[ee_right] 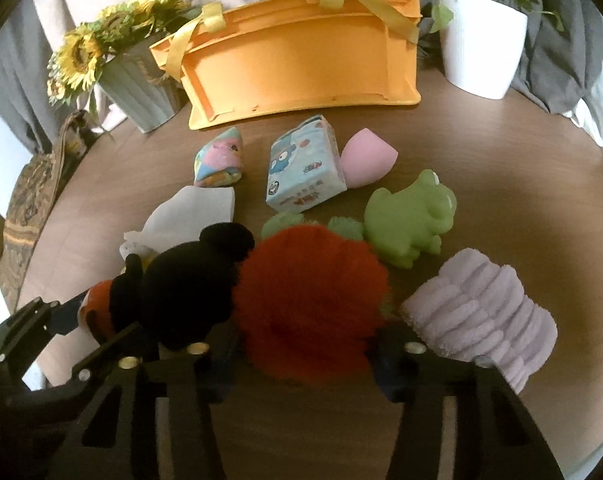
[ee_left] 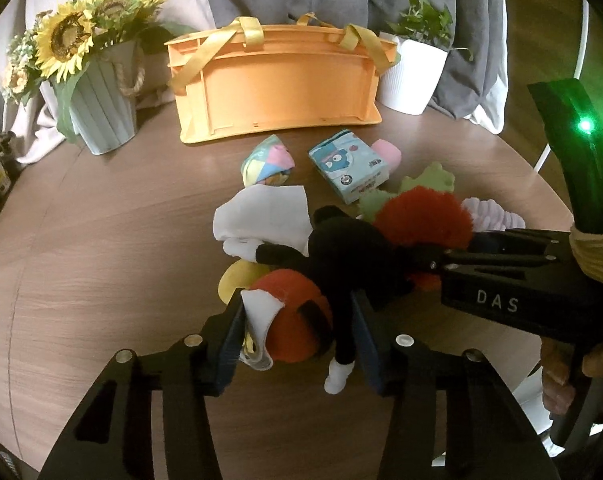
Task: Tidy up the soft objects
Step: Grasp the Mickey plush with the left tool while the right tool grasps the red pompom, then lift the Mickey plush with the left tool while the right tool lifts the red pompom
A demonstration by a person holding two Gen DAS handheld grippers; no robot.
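My left gripper (ee_left: 297,332) is closed around a black, red and white mouse plush (ee_left: 301,320), its body between the jaws; the plush shows in the right wrist view (ee_right: 189,292) too. My right gripper (ee_right: 305,356) has its jaws on either side of a fluffy red pompom toy (ee_right: 309,304), pressing its sides; the toy also shows in the left wrist view (ee_left: 425,212). An orange basket (ee_left: 277,84) with yellow handles stands at the table's far side, also in the right wrist view (ee_right: 301,60).
On the brown table (ee_left: 101,260) lie a white cloth (ee_right: 193,212), a pastel pouch (ee_right: 221,158), a blue tissue pack (ee_right: 305,168), a pink sponge (ee_right: 367,156), a green frog (ee_right: 413,216) and a lilac fluffy band (ee_right: 481,316). A sunflower pot (ee_left: 101,92) and white plant pot (ee_right: 481,48) flank the basket.
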